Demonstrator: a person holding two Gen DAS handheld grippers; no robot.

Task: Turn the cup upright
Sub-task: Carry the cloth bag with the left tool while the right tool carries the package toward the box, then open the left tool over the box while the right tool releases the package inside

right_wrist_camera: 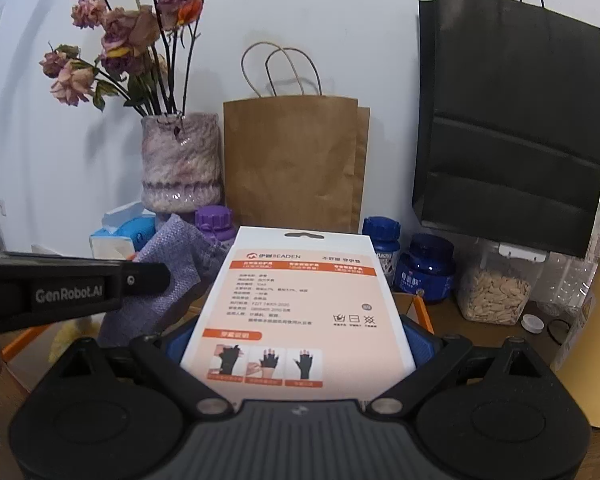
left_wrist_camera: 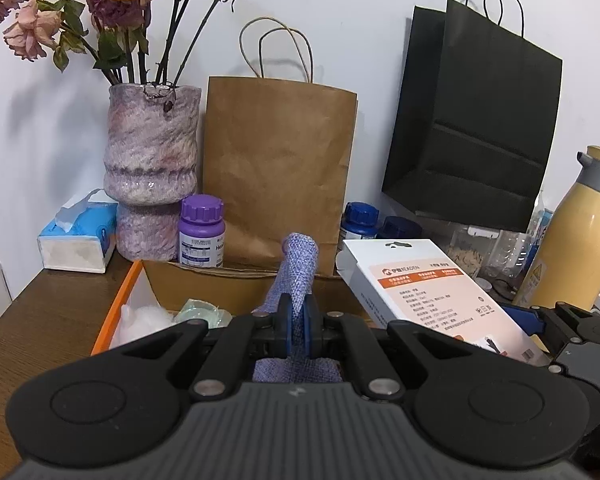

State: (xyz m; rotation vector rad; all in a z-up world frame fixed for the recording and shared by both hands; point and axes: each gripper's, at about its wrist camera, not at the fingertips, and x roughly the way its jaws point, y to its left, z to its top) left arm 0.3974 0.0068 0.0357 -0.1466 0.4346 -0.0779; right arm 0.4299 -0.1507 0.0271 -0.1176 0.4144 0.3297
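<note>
Between crowded bags, left hand-held gripper point(left_wrist_camera: 299, 312) clamping purple cloth point(left_wrist_camera: 298, 268), right hand-held gripper point(right_wrist_camera: 300, 340) clamping white box point(right_wrist_camera: 300, 304)

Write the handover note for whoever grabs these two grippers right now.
Left gripper: shut on a purple woven cloth.
Right gripper: closed on a white glove box, held flat between the blue pads.
Both are held above the orange-edged carton on the wooden table.
Cup: not visible in either view, so nothing done on flipping it.
Left: probably set both items down, find the cup, turn it upright.
</note>
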